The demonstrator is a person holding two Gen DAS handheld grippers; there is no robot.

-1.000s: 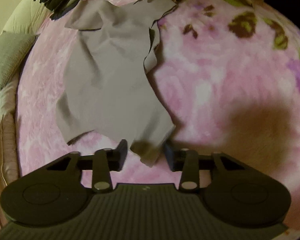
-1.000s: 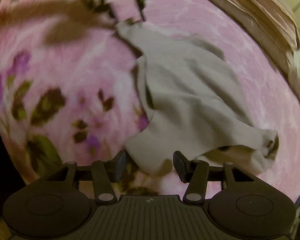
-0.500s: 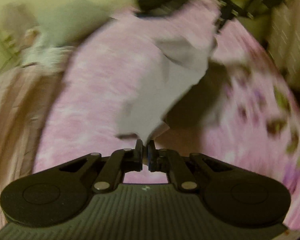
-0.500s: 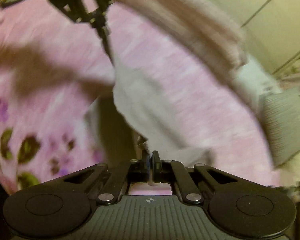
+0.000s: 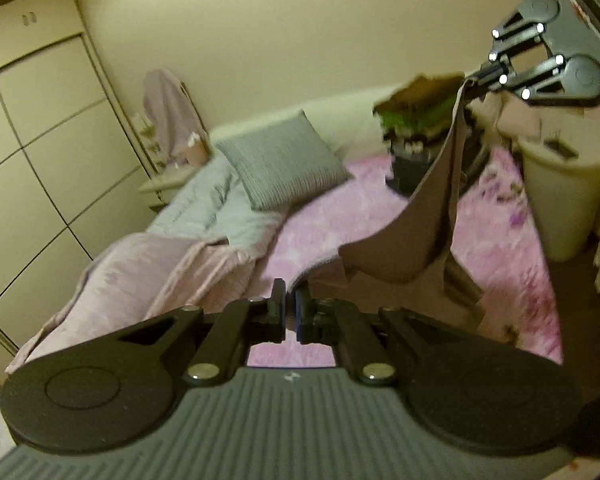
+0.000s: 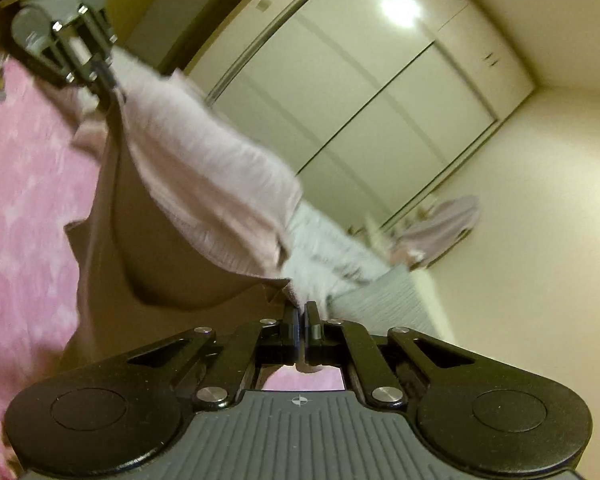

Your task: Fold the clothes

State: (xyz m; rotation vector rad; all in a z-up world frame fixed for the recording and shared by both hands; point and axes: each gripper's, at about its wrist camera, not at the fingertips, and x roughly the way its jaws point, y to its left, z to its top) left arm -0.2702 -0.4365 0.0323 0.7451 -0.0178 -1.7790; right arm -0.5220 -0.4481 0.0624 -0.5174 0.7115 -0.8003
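Above the pink blanket (image 5: 340, 216), left gripper (image 5: 291, 304) and right gripper (image 6: 303, 320) each pinch the grey shirt (image 5: 420, 232), right gripper at two o'clock from the left.

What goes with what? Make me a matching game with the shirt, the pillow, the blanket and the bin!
Things:
1. shirt
2. pillow
3. blanket
4. bin

Descriptions:
A. pink, with flowers, spread over the bed
B. held up in the air, hanging down
C. ribbed grey, lying on the bed
D. pale, standing beside the bed

Pairs: 1-B, 2-C, 3-A, 4-D

Dim warm light, motion blur, fisheye edges.
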